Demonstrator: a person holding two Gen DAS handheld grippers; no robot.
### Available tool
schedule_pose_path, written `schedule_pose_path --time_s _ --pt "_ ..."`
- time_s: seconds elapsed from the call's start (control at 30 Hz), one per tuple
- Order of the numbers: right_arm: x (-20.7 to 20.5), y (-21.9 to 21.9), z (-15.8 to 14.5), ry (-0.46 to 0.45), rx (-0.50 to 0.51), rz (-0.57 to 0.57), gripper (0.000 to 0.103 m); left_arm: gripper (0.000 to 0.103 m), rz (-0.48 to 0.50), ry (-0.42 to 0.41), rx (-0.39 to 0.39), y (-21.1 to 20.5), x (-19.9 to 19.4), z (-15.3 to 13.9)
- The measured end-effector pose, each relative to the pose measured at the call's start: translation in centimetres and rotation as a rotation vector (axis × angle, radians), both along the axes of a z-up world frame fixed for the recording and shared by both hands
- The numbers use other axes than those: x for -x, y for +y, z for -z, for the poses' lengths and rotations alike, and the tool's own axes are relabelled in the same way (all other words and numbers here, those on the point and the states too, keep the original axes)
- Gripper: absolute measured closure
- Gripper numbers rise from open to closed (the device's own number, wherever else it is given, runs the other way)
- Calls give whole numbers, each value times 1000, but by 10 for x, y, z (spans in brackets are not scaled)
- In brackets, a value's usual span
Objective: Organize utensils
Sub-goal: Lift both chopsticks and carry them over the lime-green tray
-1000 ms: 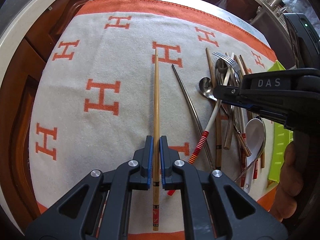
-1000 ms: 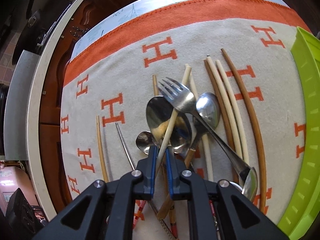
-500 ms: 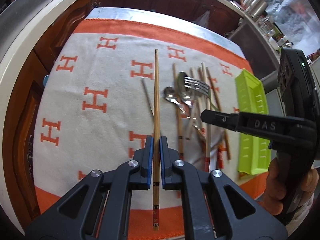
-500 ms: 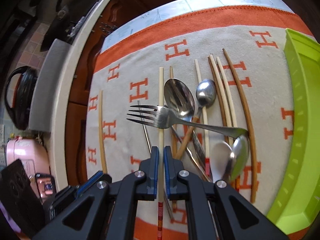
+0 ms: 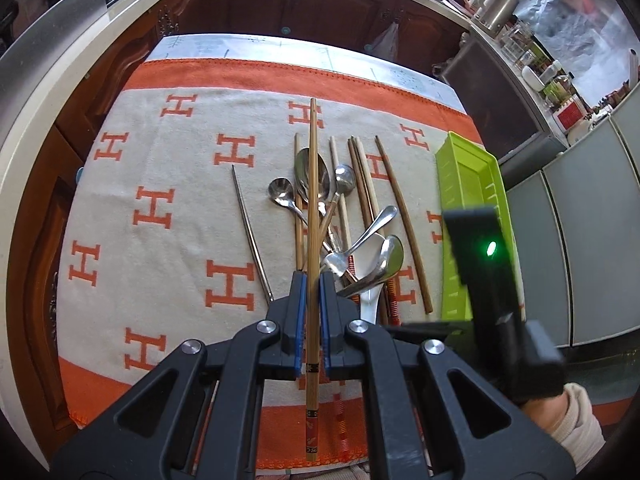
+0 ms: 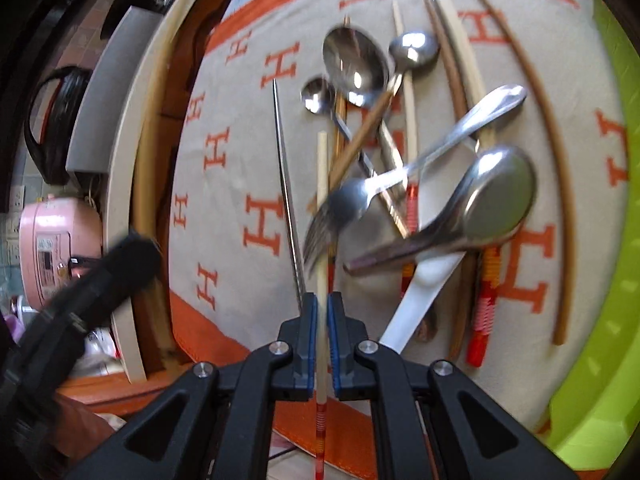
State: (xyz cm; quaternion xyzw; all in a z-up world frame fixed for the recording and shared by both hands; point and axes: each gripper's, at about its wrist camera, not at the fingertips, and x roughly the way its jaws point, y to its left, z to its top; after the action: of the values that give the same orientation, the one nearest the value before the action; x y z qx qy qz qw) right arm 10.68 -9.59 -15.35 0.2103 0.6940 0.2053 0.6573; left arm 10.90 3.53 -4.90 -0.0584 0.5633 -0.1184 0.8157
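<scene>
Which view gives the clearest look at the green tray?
The left wrist view: the green tray appears sharp, with both long walls and its far end visible. The right wrist view shows only a blurred strip of it along the right edge.

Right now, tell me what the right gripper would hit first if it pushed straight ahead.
Probably the fork: its tines lie across the pale chopstick held in the right gripper, directly ahead. Depth is unclear.

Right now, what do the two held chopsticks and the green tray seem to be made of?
The chopstick in the left tongs looks like bamboo or wood: tan, matte, with a painted end. The chopstick in the right tongs is pale cream, perhaps wood or plastic. The tray looks like plastic: bright lime, molded ribs.
</scene>
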Motion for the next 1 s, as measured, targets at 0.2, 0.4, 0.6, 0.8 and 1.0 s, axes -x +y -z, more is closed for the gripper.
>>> schedule_pose_path --time_s 0.2,0.4,0.6,0.8,1.0 --pt "22 7 8 12 -20 -67 98 99 -17 3 -7 -2 -1 -2" --pt "43 17 5 -8 -23 -120 98 99 -4 5 -5 -11 2 -1" --pt "48 -6 -19 -82 -41 -57 98 99 3 -4 -2 -14 8 -6" --pt "35 -63 -48 -151 -58 89 98 99 43 -9 7 -32 13 -14" --pt "34 -132 -95 -250 -36 234 98 99 137 -4 42 -80 17 -22"
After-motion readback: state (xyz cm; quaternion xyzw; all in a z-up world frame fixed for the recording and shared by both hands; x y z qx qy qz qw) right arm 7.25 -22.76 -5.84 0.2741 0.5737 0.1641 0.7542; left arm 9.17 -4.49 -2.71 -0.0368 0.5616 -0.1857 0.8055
